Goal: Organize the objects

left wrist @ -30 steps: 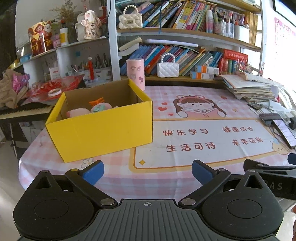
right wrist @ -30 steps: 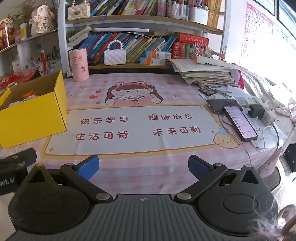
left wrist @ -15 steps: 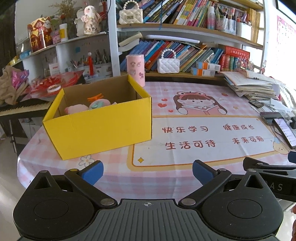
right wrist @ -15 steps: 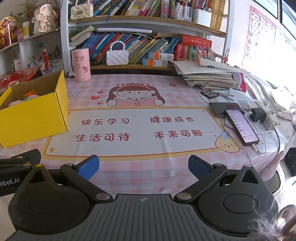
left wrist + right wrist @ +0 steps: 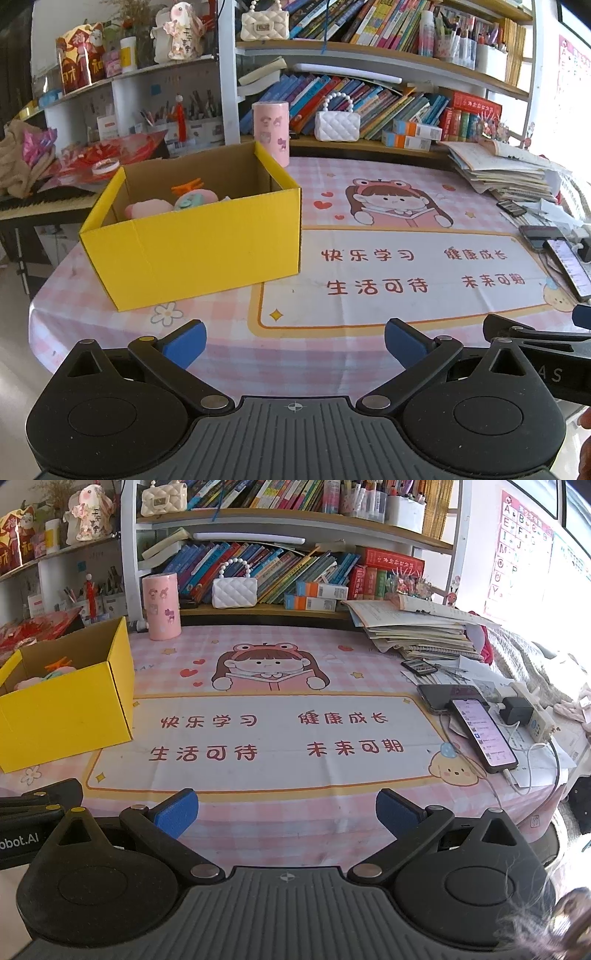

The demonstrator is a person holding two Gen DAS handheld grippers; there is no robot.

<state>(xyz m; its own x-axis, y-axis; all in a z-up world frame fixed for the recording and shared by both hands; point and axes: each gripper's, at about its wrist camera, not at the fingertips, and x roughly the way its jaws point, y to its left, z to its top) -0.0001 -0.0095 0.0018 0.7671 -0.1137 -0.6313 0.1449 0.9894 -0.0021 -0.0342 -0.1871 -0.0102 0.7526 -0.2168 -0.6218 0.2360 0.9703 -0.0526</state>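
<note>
A: Nearest first, what are the tongs doing?

B: The left gripper (image 5: pixel 294 339) is spread wide and holds nothing; the right gripper (image 5: pixel 286 809) likewise, blue pads well apart. Both hang at the near edge of the table (image 5: pixel 258 823), with nothing between the fingers.

A: And the things being sorted?

B: In the left view the yellow box (image 5: pixel 199 243) sits at about eleven o'clock, open at the top. A pink soft toy (image 5: pixel 146 210) and a teal one with an orange tuft (image 5: pixel 190 199) lie inside. I see nothing loose on the mat (image 5: pixel 266 738), so the sorting looks finished or nearly so.

A: If another piece goes in?

B: I'd carry it over the box's near wall, clear the rim, and let go only above the hollow.

A: Room to move?

B: Twelve o'clock is open across the mat. At two o'clock in the right view, phones (image 5: pixel 484 734) and a charger cable (image 5: pixel 532 753) crowd the table edge. Farther back stand a pink cylinder (image 5: pixel 161 606) and a paper stack (image 5: pixel 417 631).
</note>
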